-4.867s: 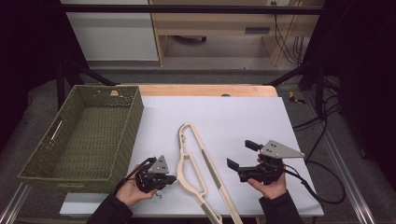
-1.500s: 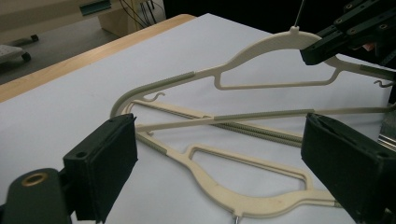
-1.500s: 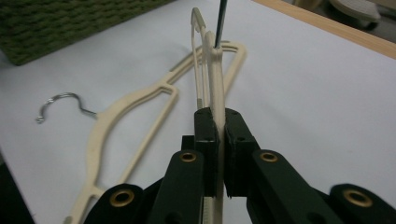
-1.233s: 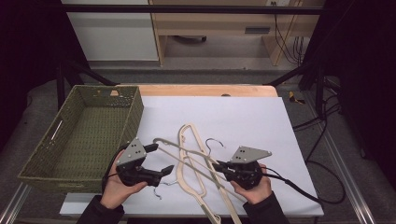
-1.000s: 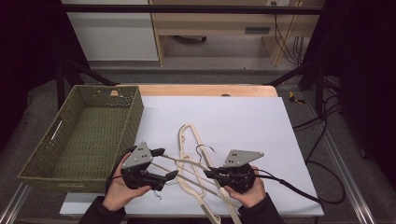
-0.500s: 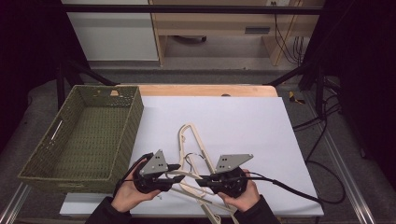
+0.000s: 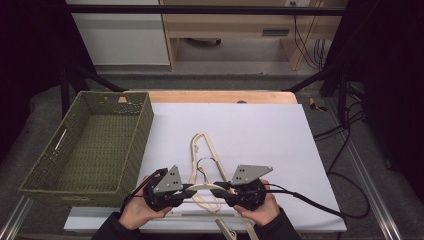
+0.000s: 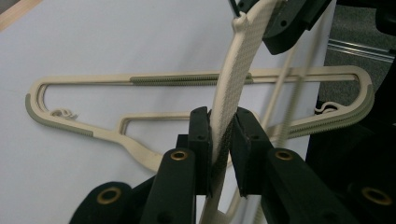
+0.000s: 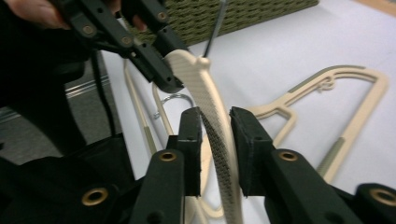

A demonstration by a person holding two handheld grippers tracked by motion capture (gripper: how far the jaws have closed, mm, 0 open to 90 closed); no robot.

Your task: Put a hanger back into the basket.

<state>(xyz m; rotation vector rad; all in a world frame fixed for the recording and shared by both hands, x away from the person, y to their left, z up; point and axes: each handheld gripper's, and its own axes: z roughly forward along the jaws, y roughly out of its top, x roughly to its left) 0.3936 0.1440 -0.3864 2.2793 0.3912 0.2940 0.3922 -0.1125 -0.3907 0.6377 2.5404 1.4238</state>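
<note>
Two hands meet at the near edge of the white tabletop (image 7: pixel 260 125) in the high view, the left claw (image 7: pixel 187 189) and right claw (image 7: pixel 226 188) pointing at each other with a cream hanger (image 7: pixel 209 186) raised between them, above a second hanger (image 7: pixel 202 145) lying flat, and a green woven basket (image 7: pixel 90 145) just beside on the left. Seen from the left gripper view, the left claw (image 8: pixel 220 140), whose jaws have just been closing, is clamped on the raised hanger's (image 8: pixel 236 74) textured arm, the flat hanger (image 8: pixel 187 81) behind it. Seen from the right gripper view, the right claw's (image 9: pixel 218 137) jaws have just been opening and stand slightly apart around the ribbed arm (image 9: pixel 210 107), with the other claw (image 9: pixel 161 77) gripping near the wire hook.
</note>
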